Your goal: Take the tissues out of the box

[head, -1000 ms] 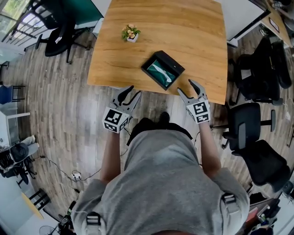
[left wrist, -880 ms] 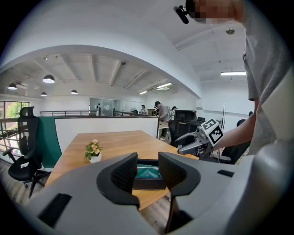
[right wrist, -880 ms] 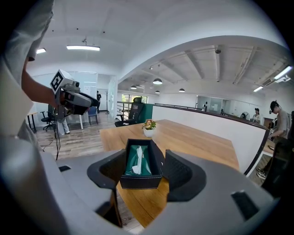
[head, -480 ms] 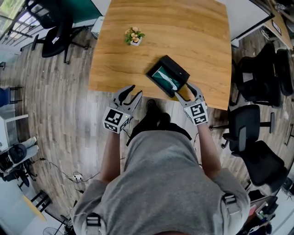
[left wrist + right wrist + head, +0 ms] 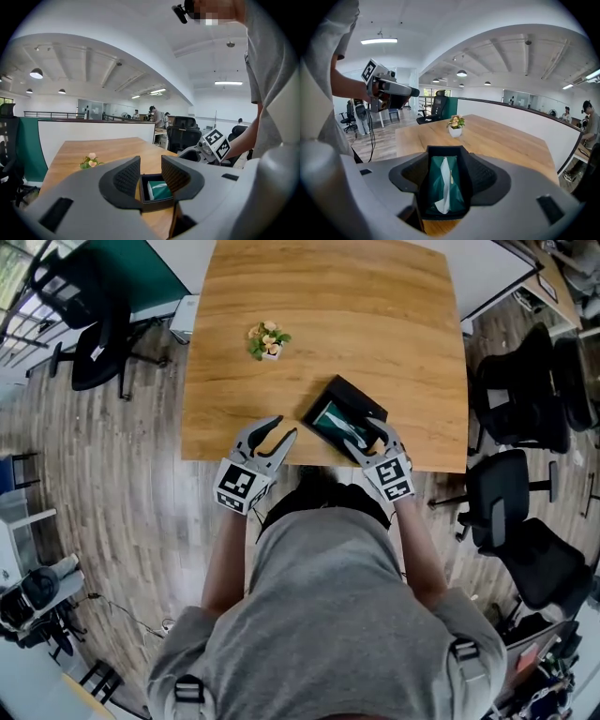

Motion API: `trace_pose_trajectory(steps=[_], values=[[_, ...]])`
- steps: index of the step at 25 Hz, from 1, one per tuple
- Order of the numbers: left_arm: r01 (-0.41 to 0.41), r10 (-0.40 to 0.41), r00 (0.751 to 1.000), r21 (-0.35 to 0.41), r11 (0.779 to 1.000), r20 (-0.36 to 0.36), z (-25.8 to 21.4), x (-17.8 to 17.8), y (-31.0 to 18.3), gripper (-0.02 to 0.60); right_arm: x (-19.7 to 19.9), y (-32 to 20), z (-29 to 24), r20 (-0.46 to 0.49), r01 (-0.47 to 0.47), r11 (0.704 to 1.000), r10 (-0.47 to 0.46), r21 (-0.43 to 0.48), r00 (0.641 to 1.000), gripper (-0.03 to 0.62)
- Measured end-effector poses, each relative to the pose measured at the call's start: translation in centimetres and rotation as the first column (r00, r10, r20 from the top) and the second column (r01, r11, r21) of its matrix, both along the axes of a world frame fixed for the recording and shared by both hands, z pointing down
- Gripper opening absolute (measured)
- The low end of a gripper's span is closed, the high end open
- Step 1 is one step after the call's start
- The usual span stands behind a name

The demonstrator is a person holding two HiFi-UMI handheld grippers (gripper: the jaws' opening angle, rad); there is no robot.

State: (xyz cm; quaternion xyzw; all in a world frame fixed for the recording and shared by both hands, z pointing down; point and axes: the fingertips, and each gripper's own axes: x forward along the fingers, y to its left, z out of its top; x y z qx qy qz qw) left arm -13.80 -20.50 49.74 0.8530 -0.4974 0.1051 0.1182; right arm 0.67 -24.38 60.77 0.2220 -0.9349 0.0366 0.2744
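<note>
Box, near end hidden, sits inside the spread right claw; left claw gapes empty.

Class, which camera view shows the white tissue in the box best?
The right gripper view: the white tissue lies close, full length, in the centre of the frame. The head view shows only a tiny streak; the left gripper view barely shows it.

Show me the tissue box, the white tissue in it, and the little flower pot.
tissue box (image 5: 445,149), right gripper view, far black rim.
white tissue (image 5: 446,180), right gripper view, middle of the sheet.
flower pot (image 5: 270,352), head view, the white pot.
</note>
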Motion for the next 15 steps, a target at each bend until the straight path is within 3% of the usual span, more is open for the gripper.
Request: trace_pose_trajectory(steps=[9, 15], values=[[-0.070, 0.070, 0.998, -0.042, 0.997, -0.003, 1.8, 0.3, -1.9, 0.155, -0.3, -0.8, 1.5, -0.021, -0.039, 0.999, 0.039, -0.033, 0.999, 0.281], [-0.051, 0.050, 0.999, -0.060, 0.997, -0.012, 2.7, 0.0, -2.9, 0.155, -0.4, -1.0, 3.3, -0.046, -0.011, 0.997, 0.007, -0.071, 0.999, 0.281]])
